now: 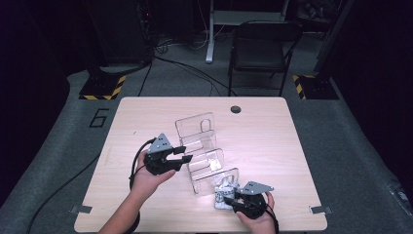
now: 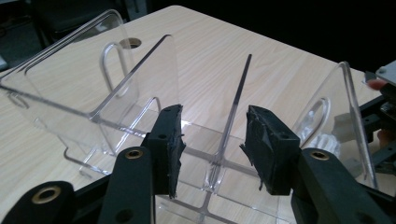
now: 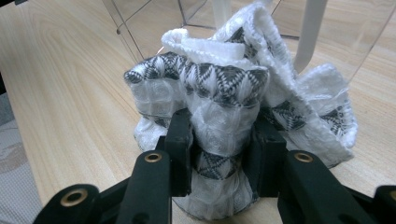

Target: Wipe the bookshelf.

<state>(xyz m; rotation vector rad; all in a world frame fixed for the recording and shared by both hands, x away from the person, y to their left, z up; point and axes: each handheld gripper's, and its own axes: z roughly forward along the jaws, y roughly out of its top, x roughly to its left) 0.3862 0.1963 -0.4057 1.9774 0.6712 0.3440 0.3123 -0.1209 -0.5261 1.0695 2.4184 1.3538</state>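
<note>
Your right gripper (image 1: 233, 198), at the lower right of the high view, has its jaws clamped on the bunched cloth (image 3: 233, 93), a white knit with a black zigzag pattern. In the right gripper view the fabric bulges up between the two black pads and fills the centre of the frame. The cloth rests on the wooden table (image 1: 146, 112), just in front of the nearest wall of the clear acrylic organizer (image 1: 204, 151) (the divided rack in the middle of the table).

Your left gripper (image 1: 181, 155), left of centre in the high view, hangs beside the organizer with its jaws apart and nothing between the pads. In the left gripper view they straddle a thin clear divider (image 2: 233, 107) without touching it.
</note>
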